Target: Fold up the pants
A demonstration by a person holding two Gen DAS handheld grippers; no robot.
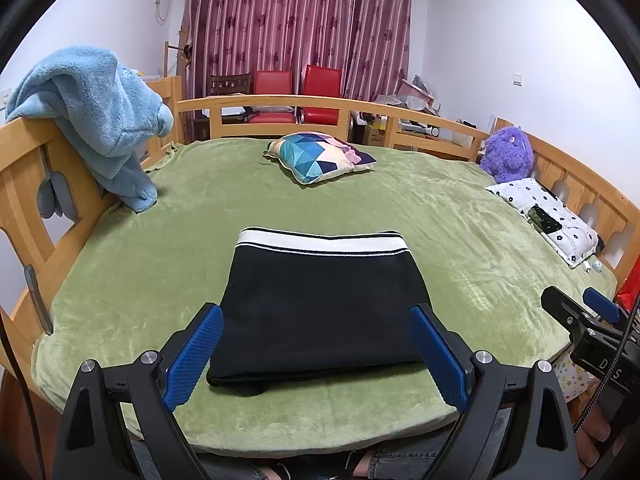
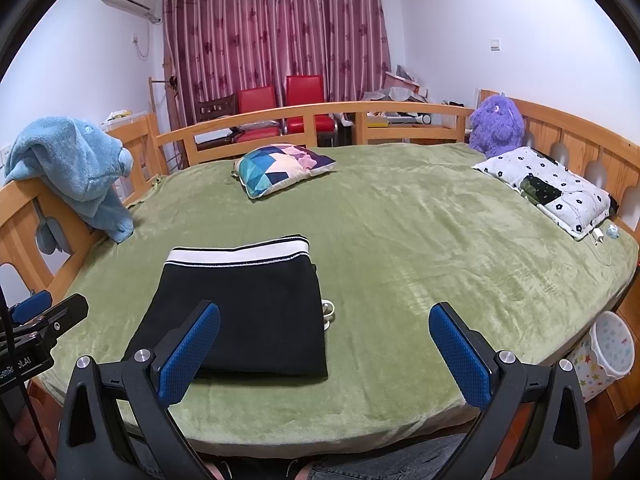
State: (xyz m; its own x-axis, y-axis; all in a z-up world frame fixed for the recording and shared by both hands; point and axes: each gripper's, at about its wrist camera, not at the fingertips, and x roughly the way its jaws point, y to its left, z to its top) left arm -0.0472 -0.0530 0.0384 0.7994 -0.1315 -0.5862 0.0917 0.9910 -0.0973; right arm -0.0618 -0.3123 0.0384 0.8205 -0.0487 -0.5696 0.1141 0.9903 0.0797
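On green blanket (image 1: pixel 400 208): pants (image 1: pixel 320 304) folded; white waistband far.

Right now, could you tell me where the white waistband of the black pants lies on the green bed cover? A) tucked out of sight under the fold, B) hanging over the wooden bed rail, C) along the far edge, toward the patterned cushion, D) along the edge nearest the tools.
C: the black pants lie folded flat, and their white waistband runs along the far edge, facing the patterned cushion, away from both open tools.
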